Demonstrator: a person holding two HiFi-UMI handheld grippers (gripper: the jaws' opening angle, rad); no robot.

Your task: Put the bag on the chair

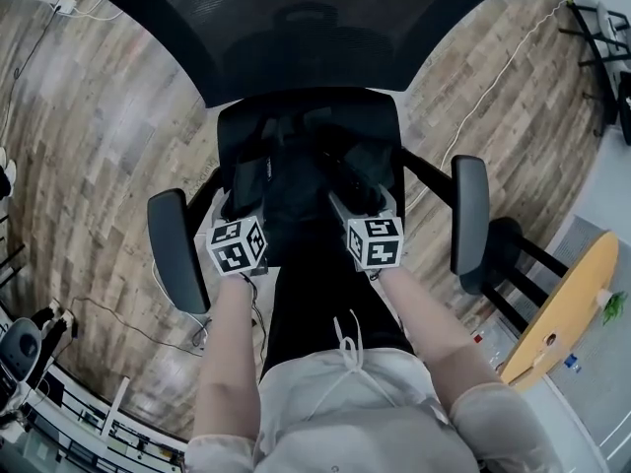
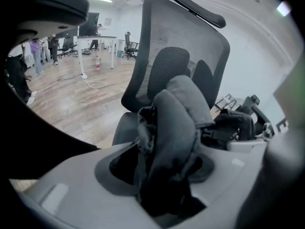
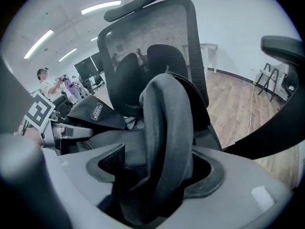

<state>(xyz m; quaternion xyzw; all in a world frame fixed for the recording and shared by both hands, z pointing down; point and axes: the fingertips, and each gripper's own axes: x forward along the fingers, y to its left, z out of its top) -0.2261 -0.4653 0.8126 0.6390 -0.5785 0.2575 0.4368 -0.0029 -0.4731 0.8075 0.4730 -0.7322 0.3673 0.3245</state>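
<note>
A black bag lies on the seat of a black mesh office chair. My left gripper is at the bag's left side and my right gripper at its right side. In the left gripper view a thick padded strap stands up between the jaws of the left gripper, with a dark gap beside it. In the right gripper view a looped strap runs between the wide jaws of the right gripper, clear of the left pad. Both grippers are open.
The chair's armrests flank my hands. A round wooden table stands at the right. Cables trail over the wooden floor. Desks and people are far back in the room.
</note>
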